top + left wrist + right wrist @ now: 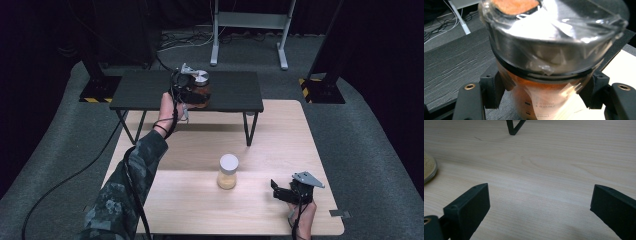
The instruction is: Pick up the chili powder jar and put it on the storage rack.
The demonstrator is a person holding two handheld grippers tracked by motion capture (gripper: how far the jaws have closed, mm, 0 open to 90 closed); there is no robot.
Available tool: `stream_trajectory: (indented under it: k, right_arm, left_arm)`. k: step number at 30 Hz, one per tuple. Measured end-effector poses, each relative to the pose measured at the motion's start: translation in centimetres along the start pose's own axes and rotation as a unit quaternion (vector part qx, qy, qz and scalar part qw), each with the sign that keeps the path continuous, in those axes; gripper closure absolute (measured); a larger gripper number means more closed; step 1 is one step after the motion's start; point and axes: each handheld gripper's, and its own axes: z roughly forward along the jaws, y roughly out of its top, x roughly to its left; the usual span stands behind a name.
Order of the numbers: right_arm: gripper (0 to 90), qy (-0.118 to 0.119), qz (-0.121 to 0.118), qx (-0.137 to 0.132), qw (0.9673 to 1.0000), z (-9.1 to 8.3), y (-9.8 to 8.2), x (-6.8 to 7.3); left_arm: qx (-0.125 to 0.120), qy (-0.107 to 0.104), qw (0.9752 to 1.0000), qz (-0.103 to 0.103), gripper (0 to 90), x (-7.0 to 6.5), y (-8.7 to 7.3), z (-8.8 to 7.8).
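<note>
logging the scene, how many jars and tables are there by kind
Glass jar of orange powder with silver lid, held in the left gripper: 1
Glass jar of pale powder with white lid: 1
Low black table: 1
Light wooden table: 1
Total: 4

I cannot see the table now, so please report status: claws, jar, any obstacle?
Left claw shut on orange jar, at the black shelf. Right claw open, empty, on the wooden table. Nothing blocking.

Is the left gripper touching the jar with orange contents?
Touching. In the left gripper view, the left gripper has both jaws pressed on the jar below its lid.
</note>
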Motion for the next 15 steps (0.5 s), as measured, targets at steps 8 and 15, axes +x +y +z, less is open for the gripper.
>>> stream_trajectory:
  k: [8,15]
  right_arm:
    - [1.3,-0.001,-0.001,0.000,1.0000,0.00,0.00,0.06]
    - [1.4,-0.001,-0.002,0.001,1.0000,0.01,0.02,0.07]
  left_arm:
    - [-0.015,-0.005,0.9997,-0.018,31.7,0.48,-0.76,0.25]
    - [-0.020,-0.003,0.9995,-0.022,31.5,0.50,-0.88,0.55]
